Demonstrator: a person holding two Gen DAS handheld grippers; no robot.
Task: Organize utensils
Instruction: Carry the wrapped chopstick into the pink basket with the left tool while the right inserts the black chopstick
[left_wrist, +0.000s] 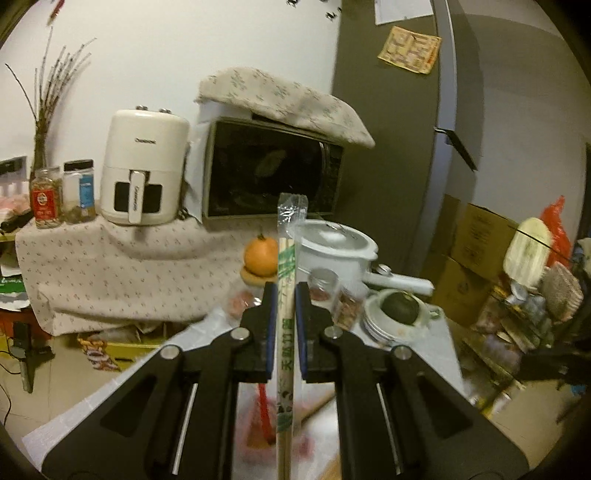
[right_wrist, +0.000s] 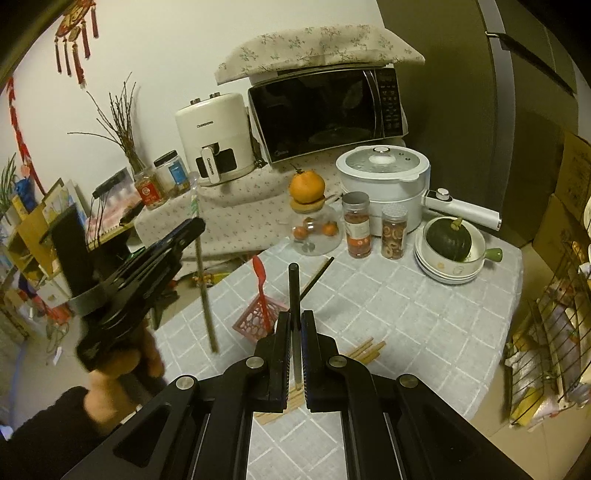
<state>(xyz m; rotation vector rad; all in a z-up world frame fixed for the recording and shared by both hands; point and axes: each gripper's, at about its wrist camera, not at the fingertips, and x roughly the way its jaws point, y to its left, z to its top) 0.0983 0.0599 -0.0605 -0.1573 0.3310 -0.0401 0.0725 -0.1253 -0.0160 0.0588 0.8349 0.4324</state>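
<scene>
In the left wrist view my left gripper (left_wrist: 285, 291) is shut on a pair of bamboo chopsticks in a clear wrapper (left_wrist: 287, 258), which stick up past the fingertips. The right wrist view shows that same gripper (right_wrist: 197, 223) at the left, held by a hand, with the wrapped chopsticks (right_wrist: 204, 288) hanging down over the table edge. My right gripper (right_wrist: 294, 314) is shut on a thin black chopstick (right_wrist: 294, 288) above the table. A second black chopstick (right_wrist: 317, 275) lies on the cloth. A red spatula (right_wrist: 260, 284) rests on a pink perforated holder (right_wrist: 251, 325). Loose wooden chopsticks (right_wrist: 365, 350) lie by my right fingers.
The grey checked tablecloth (right_wrist: 406, 314) carries a glass jar (right_wrist: 314, 232) topped by an orange, two spice jars (right_wrist: 356, 229), a white electric pot (right_wrist: 384, 173) and stacked bowls (right_wrist: 448, 266) holding a green squash. A microwave (right_wrist: 325, 110) and an air fryer (right_wrist: 214, 136) stand behind. A wire rack (right_wrist: 554, 314) is at the right.
</scene>
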